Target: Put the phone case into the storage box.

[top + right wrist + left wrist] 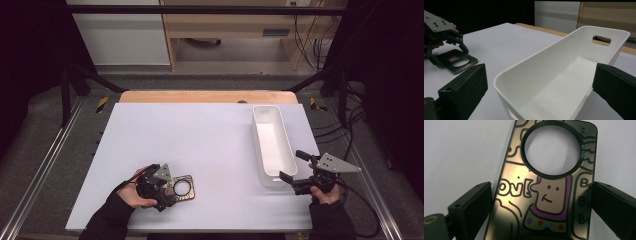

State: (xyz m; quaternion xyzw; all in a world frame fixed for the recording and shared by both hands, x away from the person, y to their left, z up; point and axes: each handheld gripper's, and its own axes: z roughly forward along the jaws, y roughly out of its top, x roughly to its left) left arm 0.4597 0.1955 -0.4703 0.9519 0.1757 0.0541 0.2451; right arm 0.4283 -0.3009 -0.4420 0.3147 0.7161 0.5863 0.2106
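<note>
Two open hand-held grippers: left (167, 186) straddles one phone case (181, 188), right (294, 166) faces one white bin (272, 142).

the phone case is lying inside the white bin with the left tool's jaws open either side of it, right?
Not quite. The phone case lies flat on the table, well left of the white bin, as the high view shows. The left tool does have its jaws open either side of it.

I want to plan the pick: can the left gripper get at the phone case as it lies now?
Probably yes. The left gripper is over the phone case, which lies flat on the table; the open jaws stand on either side of it with nothing between.
</note>
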